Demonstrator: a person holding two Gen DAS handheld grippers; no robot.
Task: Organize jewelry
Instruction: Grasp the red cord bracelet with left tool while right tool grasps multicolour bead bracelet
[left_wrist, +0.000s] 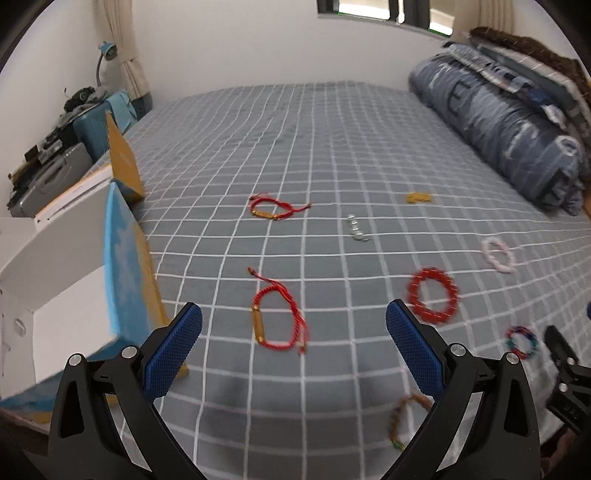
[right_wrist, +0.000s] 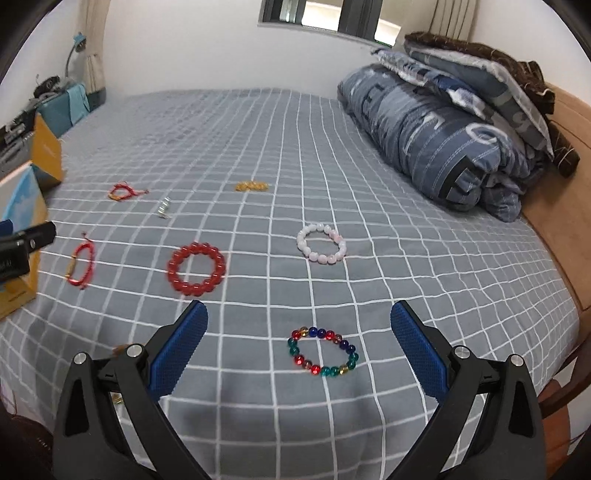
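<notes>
Several bracelets lie on the grey checked bedspread (left_wrist: 258, 147). My left gripper (left_wrist: 293, 317) is open and empty, just above a red cord bracelet with a gold tube (left_wrist: 279, 314). A second red cord bracelet (left_wrist: 275, 208) lies farther off. My right gripper (right_wrist: 299, 317) is open and empty, with a multicoloured bead bracelet (right_wrist: 322, 350) between its fingers. A red bead bracelet (right_wrist: 195, 268), a pale pink bead bracelet (right_wrist: 321, 243), a small silver piece (right_wrist: 164, 207) and a yellow piece (right_wrist: 251, 185) lie beyond. A brown bead bracelet (left_wrist: 404, 417) lies near my left gripper.
An open white box with blue and orange flaps (left_wrist: 74, 288) stands at the bed's left edge. A folded blue quilt and pillows (right_wrist: 443, 129) fill the right side. A cluttered side table with a lamp (left_wrist: 66, 110) stands at far left. The bed's wooden frame (right_wrist: 561, 229) runs along the right.
</notes>
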